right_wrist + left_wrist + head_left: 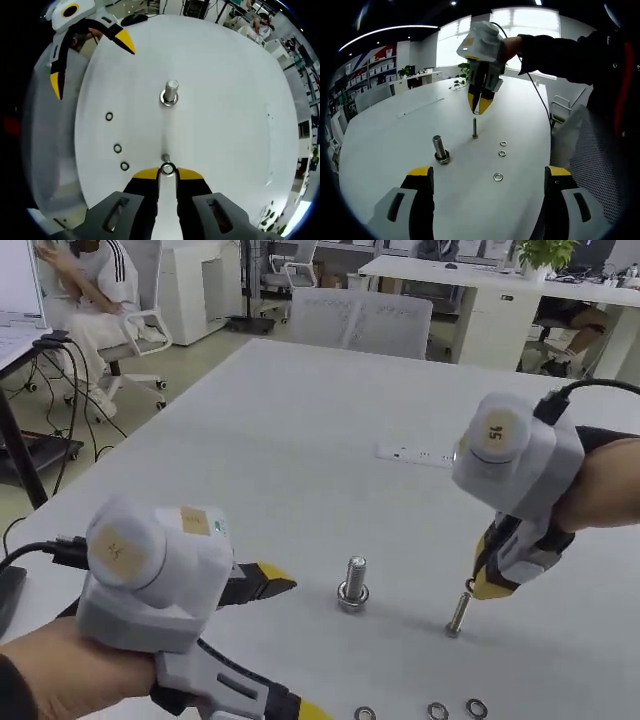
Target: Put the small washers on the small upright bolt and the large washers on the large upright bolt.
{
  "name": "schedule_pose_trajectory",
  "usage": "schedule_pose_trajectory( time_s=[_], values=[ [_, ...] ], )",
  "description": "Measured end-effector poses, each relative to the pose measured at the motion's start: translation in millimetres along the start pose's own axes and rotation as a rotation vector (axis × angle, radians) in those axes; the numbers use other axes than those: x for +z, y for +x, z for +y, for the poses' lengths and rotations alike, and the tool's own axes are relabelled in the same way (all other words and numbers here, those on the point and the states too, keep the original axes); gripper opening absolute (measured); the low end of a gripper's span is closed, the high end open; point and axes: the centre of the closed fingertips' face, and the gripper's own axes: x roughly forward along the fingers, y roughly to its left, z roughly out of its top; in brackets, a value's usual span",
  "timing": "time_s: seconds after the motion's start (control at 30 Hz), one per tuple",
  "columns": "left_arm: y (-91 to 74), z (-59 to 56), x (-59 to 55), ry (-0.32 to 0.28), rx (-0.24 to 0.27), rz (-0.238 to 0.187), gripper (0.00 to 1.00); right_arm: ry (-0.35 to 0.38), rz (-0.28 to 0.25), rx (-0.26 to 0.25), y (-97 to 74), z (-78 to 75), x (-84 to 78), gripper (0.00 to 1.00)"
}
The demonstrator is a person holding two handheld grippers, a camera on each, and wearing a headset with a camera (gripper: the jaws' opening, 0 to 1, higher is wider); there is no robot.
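Head view: poises right gripper (484, 590) above small upright bolt (456, 616), 4 o'clock from large upright bolt (353, 585).
Left gripper view: holds left gripper (488, 172) with jaws spread; loose washers (502, 153) at 1 o'clock.
Right gripper view: pinches small washer (168, 169) at bolt tip.

Two upright bolts: one large bolt (354, 580) on the left, one small bolt (458, 615) on the right. Three loose washers (437, 710) lie nearer, a fourth washer (167, 169) at the small bolt's top.

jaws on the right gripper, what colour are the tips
Yellow on the right gripper, pinching a washer; clearest in the right gripper view.
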Motion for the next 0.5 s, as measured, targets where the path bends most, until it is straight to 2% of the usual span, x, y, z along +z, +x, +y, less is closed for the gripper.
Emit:
schedule_pose_trajectory(
  time_s=[0.5],
  values=[
    [1.4,1.5,0.2,-0.001,-0.004,-0.007,0.91,-0.009,0.02,0.013,9.0,-0.4,1.0,0.13]
  ],
)
